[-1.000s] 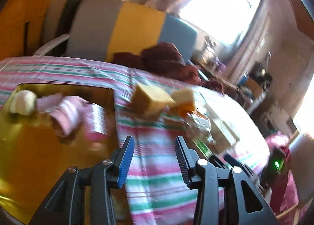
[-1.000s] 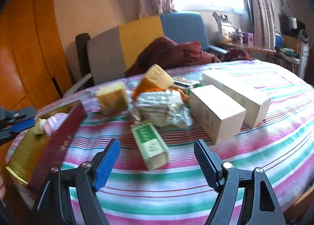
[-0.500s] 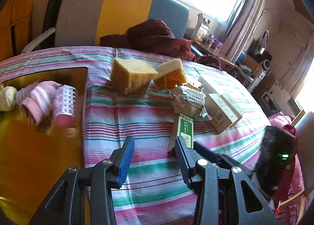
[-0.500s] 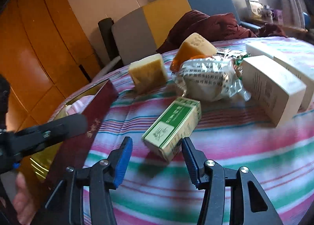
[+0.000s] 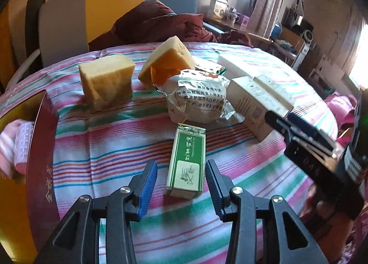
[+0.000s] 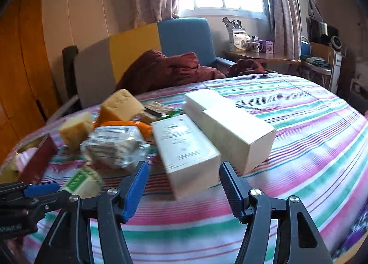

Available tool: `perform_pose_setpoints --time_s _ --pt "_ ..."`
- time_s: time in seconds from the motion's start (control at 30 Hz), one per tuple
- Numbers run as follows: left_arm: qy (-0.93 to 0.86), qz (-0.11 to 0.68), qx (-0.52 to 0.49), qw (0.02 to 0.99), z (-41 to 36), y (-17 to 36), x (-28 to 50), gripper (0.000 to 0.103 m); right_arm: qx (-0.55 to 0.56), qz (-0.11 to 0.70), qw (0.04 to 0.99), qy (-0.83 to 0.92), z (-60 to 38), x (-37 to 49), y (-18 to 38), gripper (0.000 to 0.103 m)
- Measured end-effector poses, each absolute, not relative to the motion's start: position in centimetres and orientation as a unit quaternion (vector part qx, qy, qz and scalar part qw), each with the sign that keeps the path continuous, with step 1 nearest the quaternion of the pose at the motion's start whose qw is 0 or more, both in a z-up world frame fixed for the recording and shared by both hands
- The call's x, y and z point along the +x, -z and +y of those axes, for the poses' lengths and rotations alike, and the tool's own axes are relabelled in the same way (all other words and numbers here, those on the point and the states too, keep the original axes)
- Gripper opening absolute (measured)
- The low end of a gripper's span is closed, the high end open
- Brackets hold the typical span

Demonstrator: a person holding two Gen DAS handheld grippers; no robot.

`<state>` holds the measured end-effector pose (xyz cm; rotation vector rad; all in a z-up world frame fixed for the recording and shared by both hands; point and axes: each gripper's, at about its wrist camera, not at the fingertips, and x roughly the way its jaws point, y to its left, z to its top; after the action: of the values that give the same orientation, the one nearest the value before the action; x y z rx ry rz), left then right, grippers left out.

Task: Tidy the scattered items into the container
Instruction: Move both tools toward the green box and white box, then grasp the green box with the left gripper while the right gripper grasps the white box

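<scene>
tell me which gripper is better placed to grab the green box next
Left, probably. The left gripper already has the green box lying between its open fingers, lined up lengthwise. The right gripper faces the nearer white carton instead, jaws opening, with the green box off to its left.
</scene>
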<state>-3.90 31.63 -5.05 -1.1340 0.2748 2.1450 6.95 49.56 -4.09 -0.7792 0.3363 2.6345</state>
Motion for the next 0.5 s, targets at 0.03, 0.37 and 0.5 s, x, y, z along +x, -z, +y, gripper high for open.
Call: perform_pose_setpoints --time_s 0.03,0.37,0.5 --pt "-0.825 0.108 -0.437 0.343 31.8 5.2 -4.0 0.044 -0.279 0.114 0.186 -0.935 49.8 6.6 4.1 0.065" --pt "-0.821 0.11 -0.432 0.357 32.5 6.4 -4.9 0.033 -0.323 0.124 0.16 -0.925 52.0 3.2 5.7 0.06" --pt "-0.825 0.109 -0.421 0.361 32.2 6.5 -4.6 0.033 -0.317 0.135 0.164 -0.924 52.0 3.6 5.8 0.056"
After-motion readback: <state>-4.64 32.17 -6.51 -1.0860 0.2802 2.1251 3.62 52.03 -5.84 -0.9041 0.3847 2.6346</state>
